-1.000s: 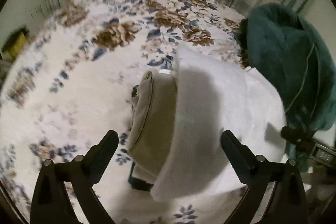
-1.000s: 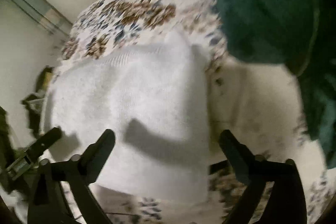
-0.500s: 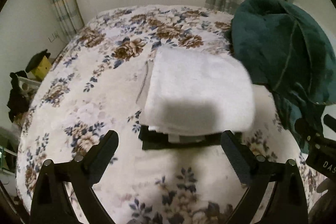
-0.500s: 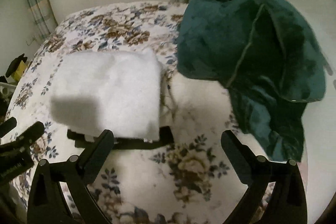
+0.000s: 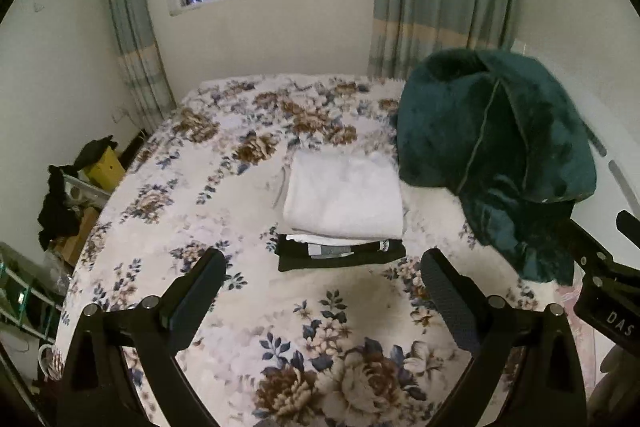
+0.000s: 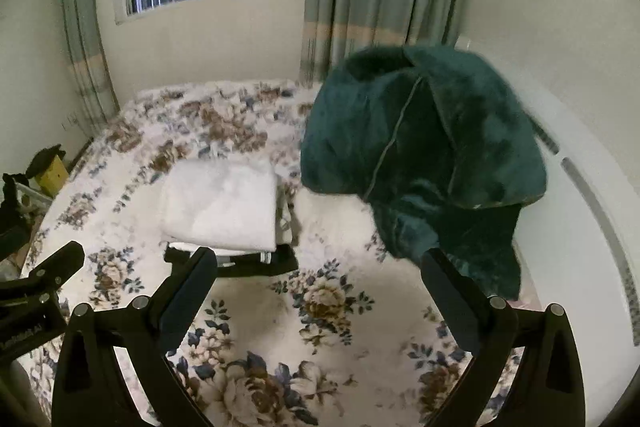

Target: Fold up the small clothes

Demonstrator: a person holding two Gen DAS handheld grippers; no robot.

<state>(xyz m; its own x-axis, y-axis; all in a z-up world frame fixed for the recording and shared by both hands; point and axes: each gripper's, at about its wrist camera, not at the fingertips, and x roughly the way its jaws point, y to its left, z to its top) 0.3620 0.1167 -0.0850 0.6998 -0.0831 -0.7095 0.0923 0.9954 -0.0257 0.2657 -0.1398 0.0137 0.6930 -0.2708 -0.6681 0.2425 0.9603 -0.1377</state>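
A stack of folded clothes lies on the floral bed [image 5: 320, 327]: a white folded garment [image 5: 344, 193] on top, a black garment [image 5: 340, 257] at the bottom. The stack also shows in the right wrist view, with the white garment [image 6: 222, 205] over the black one [image 6: 276, 265]. My left gripper [image 5: 322, 281] is open and empty, held back from the stack's near edge. My right gripper [image 6: 318, 281] is open and empty, to the right of the stack. Each gripper shows at the edge of the other's view.
A dark green plush blanket [image 5: 496, 151] is heaped at the right of the bed, also in the right wrist view [image 6: 424, 155]. A white headboard [image 6: 580, 187] runs along the right. Clutter with a yellow box [image 5: 102, 169] stands left of the bed. A window and curtains are behind.
Both grippers have pulled back and up from the white garment, which now lies flat on the stack. The view widened from the cloth close up to the whole bed.
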